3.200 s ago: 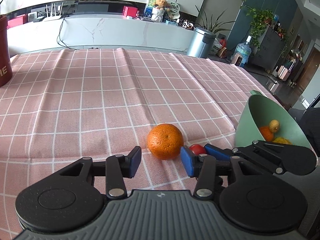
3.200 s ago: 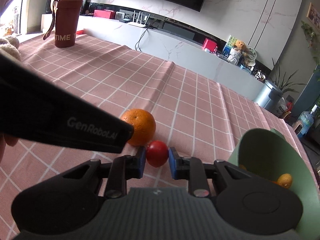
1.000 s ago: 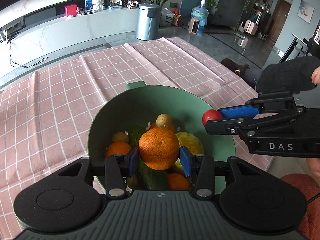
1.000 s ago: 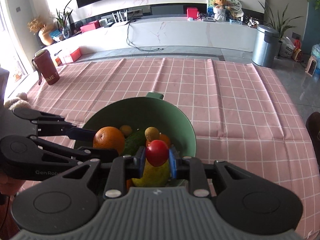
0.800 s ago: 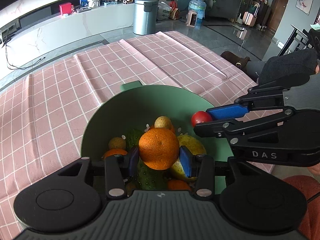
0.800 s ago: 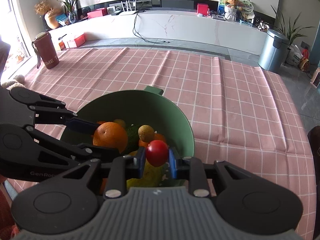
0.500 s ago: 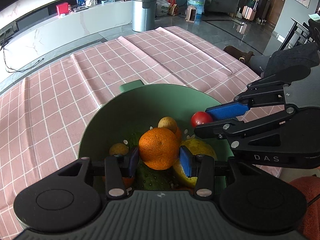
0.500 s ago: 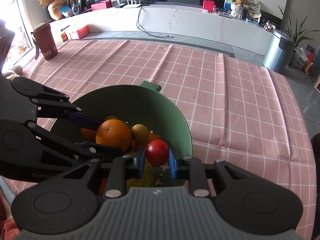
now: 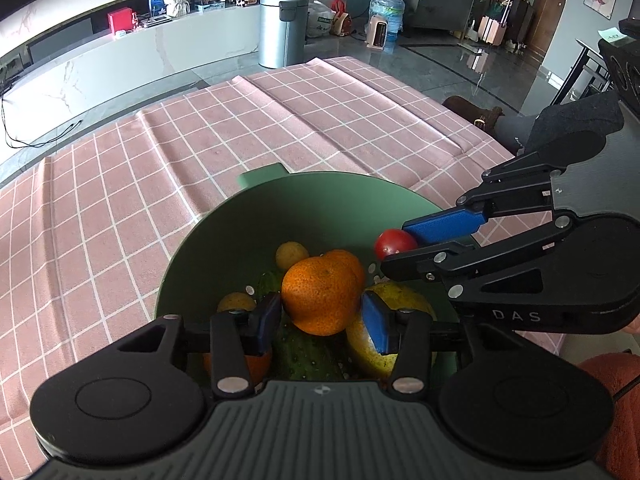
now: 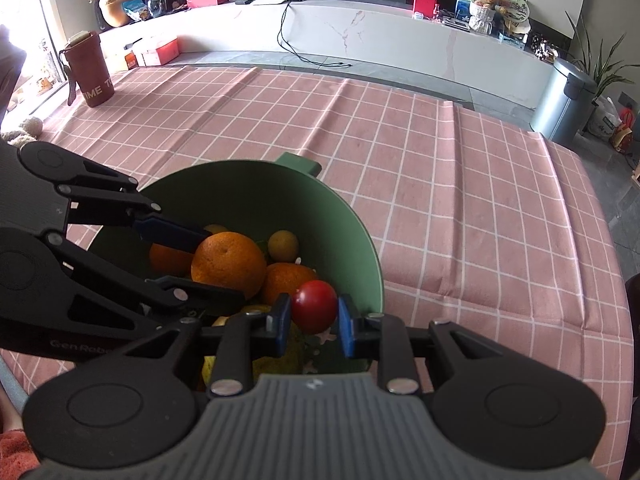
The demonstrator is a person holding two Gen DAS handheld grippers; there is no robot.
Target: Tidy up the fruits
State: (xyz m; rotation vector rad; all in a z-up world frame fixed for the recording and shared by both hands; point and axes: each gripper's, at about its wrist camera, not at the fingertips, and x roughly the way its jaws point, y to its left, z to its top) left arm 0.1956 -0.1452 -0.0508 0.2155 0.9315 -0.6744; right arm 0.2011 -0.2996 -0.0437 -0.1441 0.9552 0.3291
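A green bowl [image 9: 320, 208] [image 10: 240, 192] on the pink checked cloth holds several fruits. My left gripper [image 9: 320, 320] hangs low inside it, its jaws opening. The big orange [image 9: 320, 296] [image 10: 228, 264] sits between its blue pads, resting on the pile, and the pads look just clear of it. My right gripper [image 10: 314, 320] is shut on a small red tomato [image 10: 314, 306] [image 9: 394, 242], held over the bowl's right side above another orange [image 10: 284, 280]. A small yellow fruit [image 9: 292, 254], a yellow pear-like fruit [image 9: 400, 300] and a cucumber [image 9: 308, 352] lie underneath.
A dark red tumbler [image 10: 92, 76] stands at the cloth's far left corner, with a plush toy [image 10: 24, 128] near it. The table's right edge [image 9: 472, 120] drops to the floor. A metal bin [image 9: 282, 30] stands beyond the table. A dark sleeve [image 9: 560, 120] reaches in from the right.
Both grippers carried their fruits from the cloth to the bowl and sank into it. Over the last half second the left pads spread slightly and the orange settled onto the pile.
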